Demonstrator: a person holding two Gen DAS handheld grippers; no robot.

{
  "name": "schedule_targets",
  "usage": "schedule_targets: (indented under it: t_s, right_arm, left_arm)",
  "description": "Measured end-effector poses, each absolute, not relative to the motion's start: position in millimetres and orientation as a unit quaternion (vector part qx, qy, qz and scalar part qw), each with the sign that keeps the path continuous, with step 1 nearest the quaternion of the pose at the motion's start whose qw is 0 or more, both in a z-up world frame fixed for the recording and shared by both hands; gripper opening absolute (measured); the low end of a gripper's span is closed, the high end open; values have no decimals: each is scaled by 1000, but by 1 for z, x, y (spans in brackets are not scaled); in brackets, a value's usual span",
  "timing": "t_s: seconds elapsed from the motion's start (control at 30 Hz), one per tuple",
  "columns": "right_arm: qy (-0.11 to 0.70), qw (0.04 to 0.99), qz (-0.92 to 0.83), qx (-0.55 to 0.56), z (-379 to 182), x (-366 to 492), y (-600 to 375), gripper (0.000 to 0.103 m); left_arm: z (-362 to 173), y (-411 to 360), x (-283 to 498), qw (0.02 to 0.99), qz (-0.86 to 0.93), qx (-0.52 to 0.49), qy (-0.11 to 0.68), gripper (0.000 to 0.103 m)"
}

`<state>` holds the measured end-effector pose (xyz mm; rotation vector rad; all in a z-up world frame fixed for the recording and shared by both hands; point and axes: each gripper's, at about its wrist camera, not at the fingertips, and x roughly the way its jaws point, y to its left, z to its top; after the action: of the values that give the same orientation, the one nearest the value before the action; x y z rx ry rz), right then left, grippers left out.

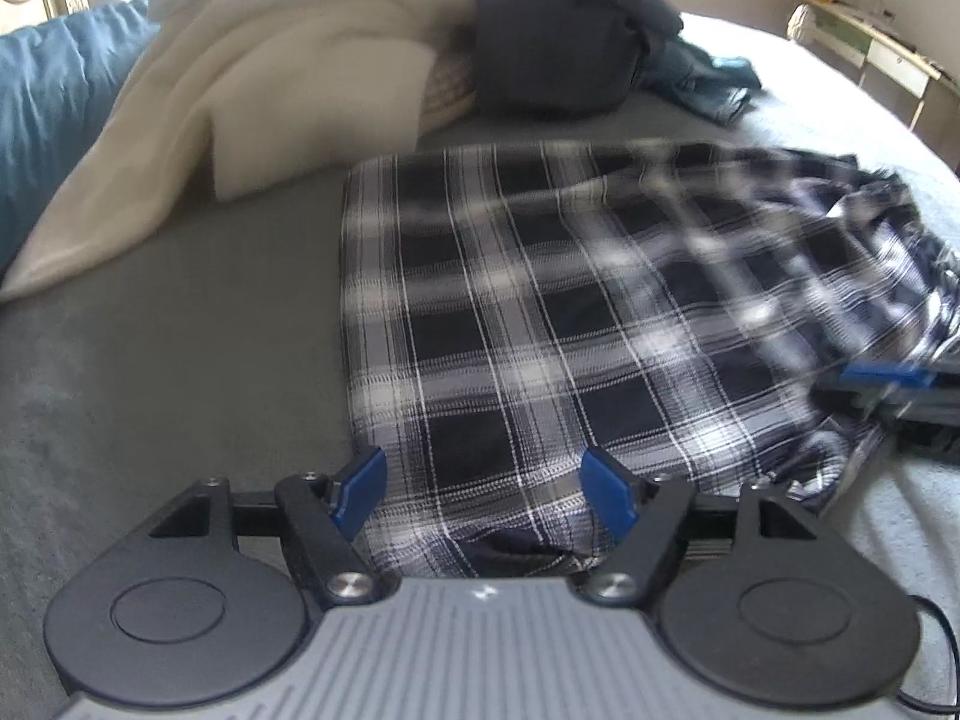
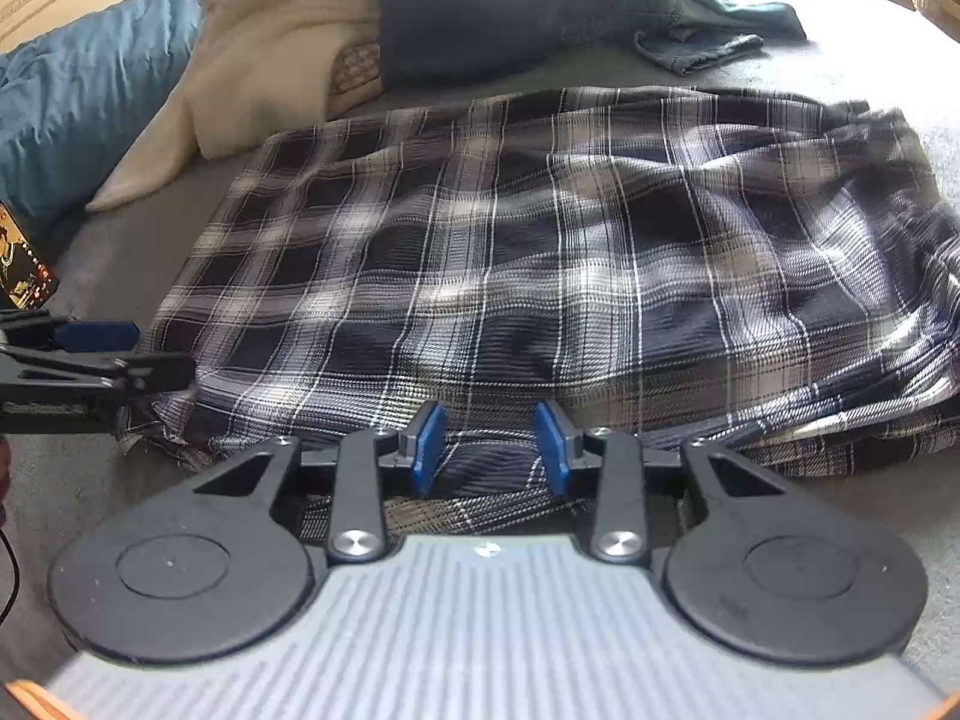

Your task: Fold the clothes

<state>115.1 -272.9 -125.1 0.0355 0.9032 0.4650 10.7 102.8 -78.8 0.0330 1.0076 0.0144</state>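
Clothes pile [image 1: 420,48] behind plaid shirt [image 1: 540,300].

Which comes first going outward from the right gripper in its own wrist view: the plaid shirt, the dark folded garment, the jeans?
From the right gripper:
1. Plaid shirt, right at the fingertips.
2. Dark folded garment, beyond the shirt, centre back.
3. Jeans, back right; too close to the dark garment to rank surely.

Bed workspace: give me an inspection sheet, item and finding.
Surface: grey bed cover, bare at left.
Job's things: dark blue and white plaid shirt spread out, right side bunched.
Clutter: cream blanket, dark garment pile, blue denim piece, lit phone.
Grippers: left hand-held gripper open over the hem; right hand-held gripper partly open, cloth between, grip unclear.
Cables: black cable.
Surroundings: blue pillow, white shelf.
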Motion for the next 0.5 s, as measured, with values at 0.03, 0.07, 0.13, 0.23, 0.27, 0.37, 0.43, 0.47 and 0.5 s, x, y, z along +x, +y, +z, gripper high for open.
schedule_targets:
  t_s: [0.03,0.07,0.13,0.23,0.27,0.37,0.43,0.47,0.5]
  right_arm:
    - [412,883,226,25,-119,112,-275,33]
    - [387,891,234,32,-113,110,-277,33]
    - [345,908,238,27,-101,106,-279,33]
    - [353,910,218,0,-108,108,-277,33]
    - [365,907,211,-8,-113,111,-276,33]
    - [403,893,198,-8,-125,118,-277,33]
    - [391,899,198,-2,-120,117,-279,33]
    - [385,902,197,1,-118,117,-280,33]
    - [384,903,193,1,-118,117,-282,33]
  left_arm:
    - [-81,102,12,874,9,16,486,75]
    - [-82,102,12,871,10,15,490,76]
    - [-85,102,13,867,14,11,497,77]
    - [-86,103,13,863,18,5,504,78]
    - [-87,103,13,862,20,4,506,79]
    - [-87,102,13,860,25,4,509,81]
    - [-86,102,13,860,27,5,510,81]
    - [-86,102,13,859,29,5,510,81]
    - [-86,102,13,859,30,5,511,81]
